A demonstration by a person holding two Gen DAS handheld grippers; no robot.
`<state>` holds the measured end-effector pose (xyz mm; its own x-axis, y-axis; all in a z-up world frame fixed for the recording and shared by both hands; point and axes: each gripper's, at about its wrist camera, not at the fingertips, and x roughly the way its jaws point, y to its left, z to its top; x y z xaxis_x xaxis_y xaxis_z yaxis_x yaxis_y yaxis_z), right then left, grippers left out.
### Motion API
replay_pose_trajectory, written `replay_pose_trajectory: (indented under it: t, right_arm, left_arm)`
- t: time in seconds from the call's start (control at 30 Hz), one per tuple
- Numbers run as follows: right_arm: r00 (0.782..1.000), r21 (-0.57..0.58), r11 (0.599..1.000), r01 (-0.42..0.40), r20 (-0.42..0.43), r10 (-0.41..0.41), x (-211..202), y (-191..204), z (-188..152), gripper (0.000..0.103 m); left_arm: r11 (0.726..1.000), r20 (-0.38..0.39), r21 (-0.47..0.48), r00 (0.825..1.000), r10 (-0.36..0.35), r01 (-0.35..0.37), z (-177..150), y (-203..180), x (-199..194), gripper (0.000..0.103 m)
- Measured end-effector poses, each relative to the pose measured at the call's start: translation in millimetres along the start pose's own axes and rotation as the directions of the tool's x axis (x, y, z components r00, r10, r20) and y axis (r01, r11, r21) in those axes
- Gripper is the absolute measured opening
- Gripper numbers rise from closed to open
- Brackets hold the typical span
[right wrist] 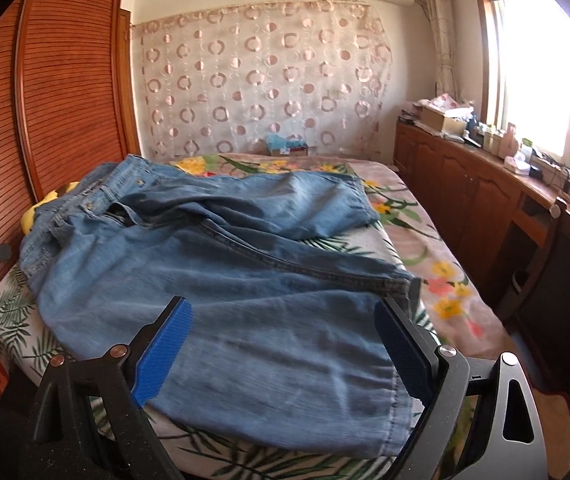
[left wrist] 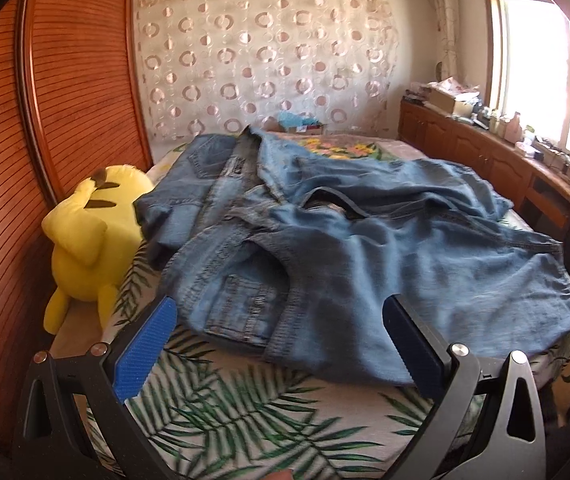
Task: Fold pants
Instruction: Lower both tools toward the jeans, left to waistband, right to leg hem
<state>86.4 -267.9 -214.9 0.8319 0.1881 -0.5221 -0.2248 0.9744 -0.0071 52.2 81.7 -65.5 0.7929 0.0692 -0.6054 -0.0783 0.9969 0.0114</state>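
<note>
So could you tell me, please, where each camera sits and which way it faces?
Left wrist: on the left gripper, jaws open, facing the jeans' waist end and a yellow plush toy.
Right wrist: on the right gripper, jaws open, over a trouser leg.
Shared: jeans, bed, patterned curtain, window.

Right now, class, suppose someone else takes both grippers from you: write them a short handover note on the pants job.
Left gripper: open, holding nothing, over the waist end of the jeans.
Right gripper: open, holding nothing, over a leg hem.
Jeans lie rumpled on the bed, waistband toward the yellow plush toy, legs spread apart toward the window side.
Done: nothing folded yet.
Left: probably grasp waist and hem, lay one leg over the other, smooth, then fold lengthwise.
</note>
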Motion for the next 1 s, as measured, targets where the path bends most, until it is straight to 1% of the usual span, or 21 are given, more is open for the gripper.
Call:
replay_pose_trajectory:
  t: [0.2, 0.4, 0.47, 0.5, 0.53, 0.57, 0.63, 0.67, 0.7, 0.77, 0.83, 0.9, 1.0]
  right_arm:
    - [0.999, 0.012, 1.000, 0.024, -0.030, -0.023, -0.7, -2.5, 2.0, 0.092]
    - [0.998, 0.006, 1.000, 0.026, -0.059, -0.025, 3.0, 2.9, 1.2, 0.092]
    - [0.997, 0.011, 1.000, 0.022, -0.072, -0.021, 4.8, -0.5, 1.4, 0.092]
    - [0.997, 0.013, 1.000, 0.022, -0.078, -0.021, 6.2, -3.0, 2.3, 0.091]
    - [0.996, 0.013, 1.000, 0.024, -0.084, -0.023, 5.0, -3.2, 2.1, 0.091]
    - [0.996, 0.016, 1.000, 0.024, -0.091, -0.022, 6.5, -6.6, 4.3, 0.091]
    - [0.995, 0.020, 0.999, 0.025, -0.101, -0.023, 6.1, -8.6, 6.4, 0.091]
    - [0.994, 0.021, 0.999, 0.027, -0.105, -0.025, 5.9, -10.2, 7.1, 0.091]
    - [0.994, 0.021, 0.999, 0.031, -0.109, -0.028, 5.3, -13.0, 6.9, 0.091]
    - [0.992, 0.024, 0.999, 0.034, -0.120, -0.030, 3.0, -15.1, 6.4, 0.091]
    - [0.991, 0.028, 0.999, 0.031, -0.130, -0.027, -0.5, -16.8, 6.0, 0.091]
    - [0.990, 0.028, 0.999, 0.026, -0.140, -0.021, -2.9, -19.5, 5.9, 0.091]
    - [0.987, 0.022, 0.999, 0.026, -0.160, -0.022, -8.8, -24.4, 5.4, 0.089]
  left_arm:
    - [1.000, -0.054, -0.012, 0.998, 0.023, -0.024, -0.6, 27.2, 27.3, 0.103]
    - [0.998, -0.083, -0.001, 0.995, 0.061, -0.061, 0.4, 49.0, 44.0, 0.103]
    - [0.998, -0.088, 0.000, 0.995, 0.057, -0.057, 0.0, 54.5, 46.8, 0.102]
    - [0.999, -0.088, -0.016, 0.995, 0.040, -0.041, 0.1, 60.1, 48.2, 0.097]
    - [0.999, -0.093, -0.033, 0.995, 0.025, -0.028, 0.8, 64.5, 48.6, 0.094]
    - [0.998, -0.104, -0.062, 0.995, 0.009, -0.015, 1.1, 71.9, 50.1, 0.093]
    - [0.997, -0.100, -0.076, 0.995, 0.011, -0.019, 1.5, 77.2, 49.4, 0.093]
    - [0.997, -0.099, -0.076, 0.995, 0.017, -0.024, 1.2, 79.8, 49.1, 0.089]
    - [0.997, -0.102, -0.075, 0.995, 0.014, -0.022, 1.3, 80.8, 49.4, 0.080]
    - [0.997, -0.124, -0.079, 0.992, 0.008, -0.018, 0.5, 82.3, 54.8, 0.076]
    - [0.998, -0.131, -0.070, 0.991, 0.002, -0.011, -0.6, 82.0, 60.2, 0.067]
    - [0.998, -0.158, -0.061, 0.987, -0.006, -0.003, -3.2, 80.2, 68.8, 0.065]
    - [0.998, -0.189, -0.061, 0.982, -0.005, -0.007, -9.1, 81.9, 80.6, 0.065]
